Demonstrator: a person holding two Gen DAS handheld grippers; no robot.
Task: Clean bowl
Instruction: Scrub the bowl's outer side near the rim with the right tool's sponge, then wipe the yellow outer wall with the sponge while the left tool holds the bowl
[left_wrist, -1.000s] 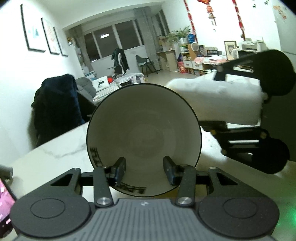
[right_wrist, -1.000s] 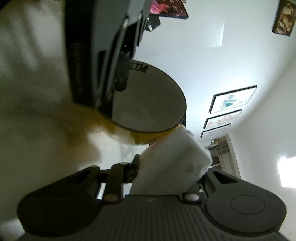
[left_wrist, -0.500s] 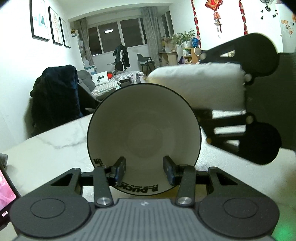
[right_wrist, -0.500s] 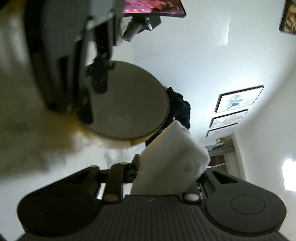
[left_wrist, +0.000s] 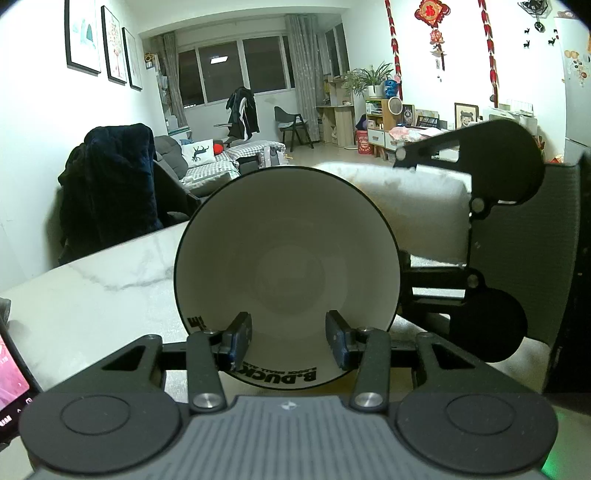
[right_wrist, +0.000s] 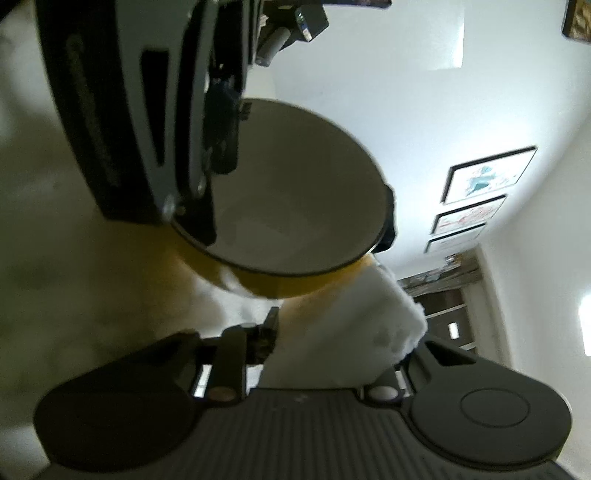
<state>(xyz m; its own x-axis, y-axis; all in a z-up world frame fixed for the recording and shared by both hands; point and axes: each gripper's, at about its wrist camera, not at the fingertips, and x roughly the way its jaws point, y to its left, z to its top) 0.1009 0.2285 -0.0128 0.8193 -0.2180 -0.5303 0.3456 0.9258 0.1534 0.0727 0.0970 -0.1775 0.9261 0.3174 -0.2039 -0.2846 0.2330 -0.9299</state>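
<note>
A white bowl (left_wrist: 288, 258) with a black rim and a yellow outside (right_wrist: 295, 206) is held up off the table, tilted so that its inside faces the left wrist camera. My left gripper (left_wrist: 289, 338) is shut on its lower edge, with both fingers against the inner wall near the rim. A white sponge (left_wrist: 424, 206) sits in my right gripper (left_wrist: 402, 218), which is shut on it. The sponge (right_wrist: 343, 325) reaches in from the right and touches the bowl's outer wall just behind the rim. In the right wrist view my right gripper (right_wrist: 340, 343) is low, and my left gripper (right_wrist: 221, 110) hangs over the bowl.
A white marble table (left_wrist: 110, 288) lies under the bowl. A phone (left_wrist: 11, 376) with a lit screen stands at the left edge. A chair draped with a dark coat (left_wrist: 107, 184) stands behind the table, with a living room beyond it.
The right gripper with the sponge has come down and in against the bowl's right outer side. The bowl has stayed fixed in the left gripper, which has tipped level.
</note>
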